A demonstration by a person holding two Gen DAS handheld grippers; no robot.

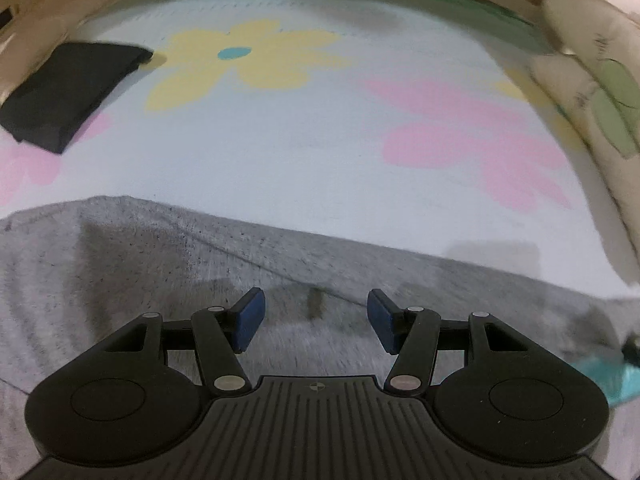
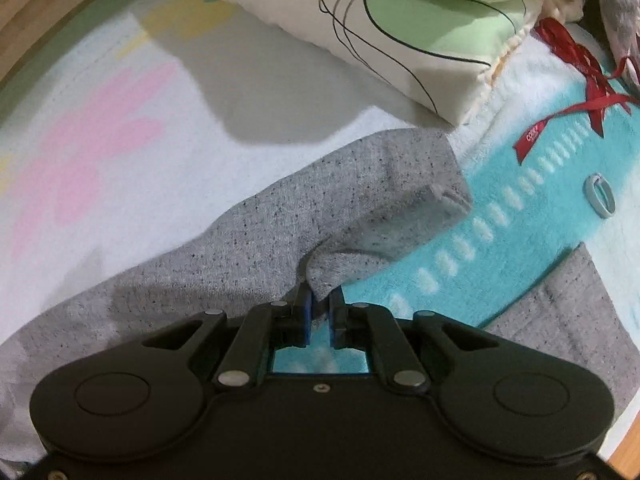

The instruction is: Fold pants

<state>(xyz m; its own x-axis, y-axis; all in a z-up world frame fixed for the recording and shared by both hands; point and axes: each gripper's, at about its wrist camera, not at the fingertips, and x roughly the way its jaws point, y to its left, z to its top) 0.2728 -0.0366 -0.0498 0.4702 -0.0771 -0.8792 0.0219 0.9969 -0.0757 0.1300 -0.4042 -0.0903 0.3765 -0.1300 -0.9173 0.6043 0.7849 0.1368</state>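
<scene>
Grey speckled pants lie spread on a pale flowered sheet. Above them my left gripper hangs open, its blue pads wide apart with nothing between them. In the right wrist view one grey pant leg runs up to its cuff beside a pillow. My right gripper is shut on a pinched fold of that leg's edge, lifted a little off the teal towel. A second part of the pants lies at the lower right.
A folded black garment rests at the far left of the sheet. A cream and green pillow lies by the cuff, with a red ribbon and a small pale ring on the towel. A wooden bed frame borders the sheet.
</scene>
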